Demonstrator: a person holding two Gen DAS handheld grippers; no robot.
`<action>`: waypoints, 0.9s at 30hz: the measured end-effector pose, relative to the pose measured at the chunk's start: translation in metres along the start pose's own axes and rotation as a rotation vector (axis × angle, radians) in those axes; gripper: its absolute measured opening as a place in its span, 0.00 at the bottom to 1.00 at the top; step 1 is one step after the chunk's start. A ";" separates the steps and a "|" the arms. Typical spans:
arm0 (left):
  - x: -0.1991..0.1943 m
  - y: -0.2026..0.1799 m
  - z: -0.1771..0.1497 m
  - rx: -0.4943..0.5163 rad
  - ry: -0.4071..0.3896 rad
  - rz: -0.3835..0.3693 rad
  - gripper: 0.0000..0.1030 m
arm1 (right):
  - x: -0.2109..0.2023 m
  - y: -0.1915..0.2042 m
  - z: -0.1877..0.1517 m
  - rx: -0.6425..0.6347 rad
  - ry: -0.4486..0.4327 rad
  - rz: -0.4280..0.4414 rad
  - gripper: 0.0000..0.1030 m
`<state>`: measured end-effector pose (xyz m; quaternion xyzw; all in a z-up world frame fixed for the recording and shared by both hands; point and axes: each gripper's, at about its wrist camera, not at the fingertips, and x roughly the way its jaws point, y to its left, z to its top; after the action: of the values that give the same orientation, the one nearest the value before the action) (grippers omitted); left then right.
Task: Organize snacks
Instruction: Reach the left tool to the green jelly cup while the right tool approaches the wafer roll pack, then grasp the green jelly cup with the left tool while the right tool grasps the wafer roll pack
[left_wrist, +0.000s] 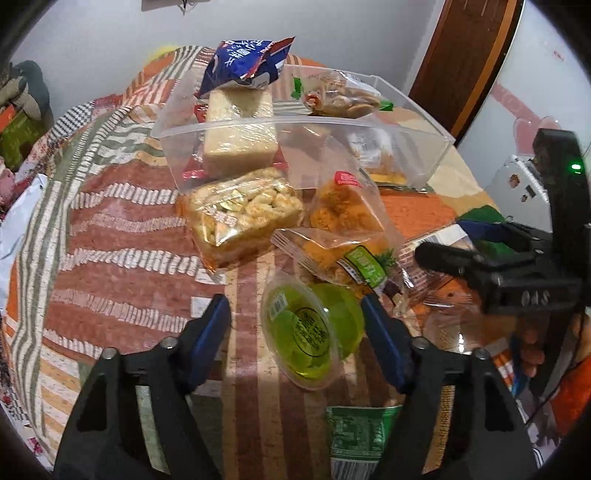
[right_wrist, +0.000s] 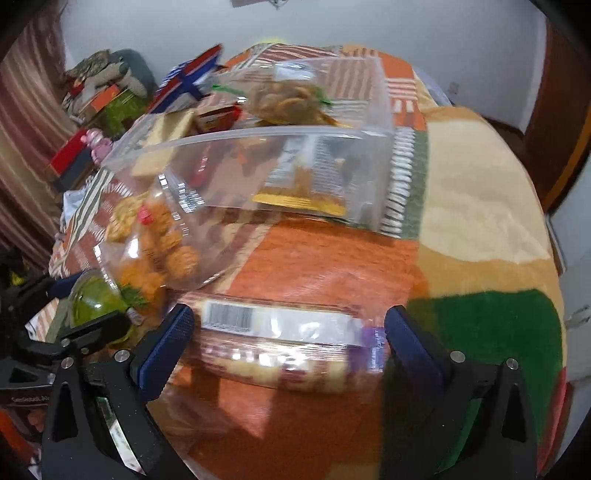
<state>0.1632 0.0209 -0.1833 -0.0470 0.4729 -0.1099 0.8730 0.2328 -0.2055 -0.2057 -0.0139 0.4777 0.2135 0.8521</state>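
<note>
Clear plastic bin (left_wrist: 424, 155) already holds several snacks; we see left gripper (left_wrist: 295, 314) part-open around the green jelly cup (left_wrist: 310, 332), right gripper (right_wrist: 288, 332) wide open astride a barcoded packet (right_wrist: 280, 332), neither gripped.

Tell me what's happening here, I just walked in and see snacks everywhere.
A person is sorting snacks on a patterned cloth with two handheld grippers. The left gripper straddles a green jelly cup, only its right pad touching. The right gripper, open wide, straddles a barcoded packet. A clear bin already holds several snacks.
</note>
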 end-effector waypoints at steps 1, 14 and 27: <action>-0.001 -0.001 -0.001 0.003 0.001 -0.016 0.56 | 0.000 -0.006 -0.001 0.025 0.005 0.012 0.98; -0.021 -0.001 -0.015 0.045 -0.036 0.059 0.45 | -0.044 0.015 -0.009 -0.027 -0.045 0.110 0.77; -0.038 0.029 -0.023 -0.036 -0.055 0.096 0.43 | -0.011 0.066 -0.010 -0.173 0.044 0.213 0.20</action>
<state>0.1285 0.0582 -0.1702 -0.0428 0.4522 -0.0583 0.8890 0.1945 -0.1516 -0.1898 -0.0412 0.4747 0.3426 0.8097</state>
